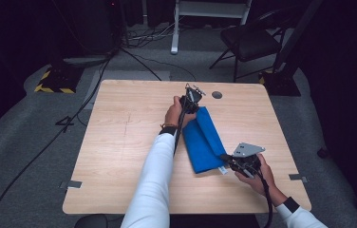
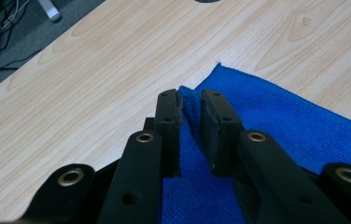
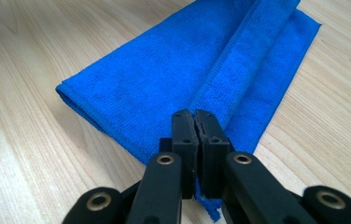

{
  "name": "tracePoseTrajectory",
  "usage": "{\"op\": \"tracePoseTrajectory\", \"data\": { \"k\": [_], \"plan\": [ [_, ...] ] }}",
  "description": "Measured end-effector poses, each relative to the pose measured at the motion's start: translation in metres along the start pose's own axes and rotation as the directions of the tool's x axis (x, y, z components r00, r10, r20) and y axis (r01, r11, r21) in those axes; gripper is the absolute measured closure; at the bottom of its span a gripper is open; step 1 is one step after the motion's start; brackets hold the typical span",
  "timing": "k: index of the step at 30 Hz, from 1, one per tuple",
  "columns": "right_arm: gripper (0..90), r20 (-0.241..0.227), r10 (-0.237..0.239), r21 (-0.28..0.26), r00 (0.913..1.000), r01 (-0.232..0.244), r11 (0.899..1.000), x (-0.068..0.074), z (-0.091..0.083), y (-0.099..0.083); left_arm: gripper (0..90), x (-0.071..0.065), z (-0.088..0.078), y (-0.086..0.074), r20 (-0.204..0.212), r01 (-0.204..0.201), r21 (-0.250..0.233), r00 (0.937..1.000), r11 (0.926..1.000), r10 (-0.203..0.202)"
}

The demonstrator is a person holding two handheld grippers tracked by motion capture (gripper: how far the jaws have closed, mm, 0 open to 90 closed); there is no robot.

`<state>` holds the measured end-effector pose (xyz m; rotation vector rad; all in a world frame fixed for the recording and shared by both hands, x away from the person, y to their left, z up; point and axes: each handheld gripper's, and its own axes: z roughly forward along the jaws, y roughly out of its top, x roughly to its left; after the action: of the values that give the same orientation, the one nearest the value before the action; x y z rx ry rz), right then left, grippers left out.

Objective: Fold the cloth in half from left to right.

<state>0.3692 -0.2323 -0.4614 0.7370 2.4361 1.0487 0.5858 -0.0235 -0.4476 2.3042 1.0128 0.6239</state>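
A blue cloth (image 1: pixel 205 140) lies folded lengthwise on the wooden table (image 1: pixel 119 142), running from the far middle toward the near right. My left gripper (image 1: pixel 194 108) is at its far end. In the left gripper view its jaws (image 2: pixel 190 100) stand slightly apart, with a raised fold of the cloth (image 2: pixel 281 121) in the gap between them. My right gripper (image 1: pixel 225 157) is at the near end. In the right gripper view its jaws (image 3: pixel 195 116) are shut on the edge of the cloth's (image 3: pixel 178 70) top layer, and a bit of cloth pokes out below the pads.
A round cable hole (image 1: pixel 217 94) sits in the table just beyond the cloth. Past the far edge stand a black chair (image 1: pixel 250 40), a white frame leg (image 1: pixel 175 28) and a yellow-and-black striped base (image 1: pixel 55 80), with cables on the grey floor.
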Motion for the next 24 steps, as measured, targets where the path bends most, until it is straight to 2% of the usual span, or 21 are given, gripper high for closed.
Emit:
{"op": "tracePoseTrajectory", "data": {
  "k": [9,12,14,16,21,24],
  "plan": [
    [85.7,0.016,0.011,0.010,0.9998,-0.011,1.000,-0.002,0.001,-0.001,63.4,0.005,-0.001,-0.002,-0.008,0.045,-0.015,0.9989,0.9989,-0.046],
    [85.3,0.021,0.013,0.015,0.9997,-0.014,1.000,-0.004,0.001,-0.001,52.9,0.008,-0.004,-0.002,-0.022,0.078,-0.036,0.9967,0.9963,-0.079],
    [84.7,0.024,0.012,0.023,0.9996,-0.012,1.000,-0.005,0.000,-0.002,42.3,0.011,-0.007,-0.002,-0.037,0.104,-0.050,0.9937,0.9933,-0.106],
    [83.1,0.031,0.016,0.029,0.9994,-0.017,0.999,-0.006,0.001,-0.003,36.1,0.013,-0.012,-0.003,-0.034,0.115,-0.070,0.9924,0.9909,-0.118],
    [77.1,0.045,0.026,0.040,0.9987,-0.028,0.999,-0.008,0.000,-0.005,27.3,0.019,-0.025,-0.006,-0.029,0.110,-0.107,0.9931,0.9881,-0.114],
    [67.5,0.062,0.043,0.049,0.9971,-0.046,0.998,-0.011,0.001,-0.007,25.8,0.021,-0.031,-0.010,-0.014,0.109,-0.111,0.9937,0.9879,-0.111]
  ]
}}
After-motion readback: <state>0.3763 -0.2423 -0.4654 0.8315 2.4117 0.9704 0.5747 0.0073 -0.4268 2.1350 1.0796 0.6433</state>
